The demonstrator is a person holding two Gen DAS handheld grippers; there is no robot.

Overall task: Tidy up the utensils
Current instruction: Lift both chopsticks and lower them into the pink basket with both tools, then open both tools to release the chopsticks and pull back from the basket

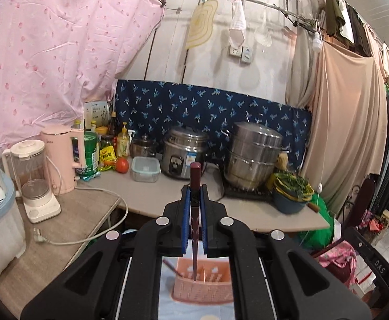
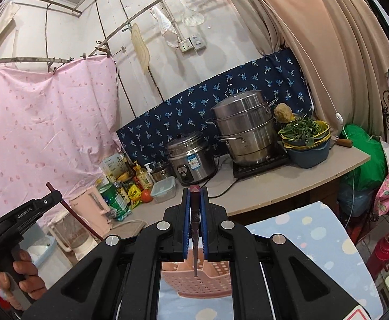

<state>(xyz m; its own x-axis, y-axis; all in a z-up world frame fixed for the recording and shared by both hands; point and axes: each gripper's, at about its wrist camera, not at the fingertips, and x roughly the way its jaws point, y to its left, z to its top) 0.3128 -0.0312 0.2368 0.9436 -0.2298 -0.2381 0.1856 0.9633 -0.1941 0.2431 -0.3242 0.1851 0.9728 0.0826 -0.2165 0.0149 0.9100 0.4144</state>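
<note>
My left claw (image 1: 194,200) is pinched on one dark red chopstick (image 1: 195,186), upright, its tip hanging above the pink basket (image 1: 202,290); my right claw (image 2: 194,202) is pinched on a second chopstick (image 2: 195,213) the same way, tip over the same basket (image 2: 194,285). I judge the job mid-way; both sticks are lifted and neither is in a compartment yet; another stick seems to lean in the basket at its left, though I cannot tell for sure. The basket sits on a pale blue spotted cloth (image 2: 314,240); beyond is a counter (image 1: 154,197) with a rice cooker (image 1: 183,152), a steamer pot (image 1: 253,154), a kettle (image 1: 61,157) and a blender (image 1: 33,178); a pink sheet (image 1: 48,53) hangs at the left.
</note>
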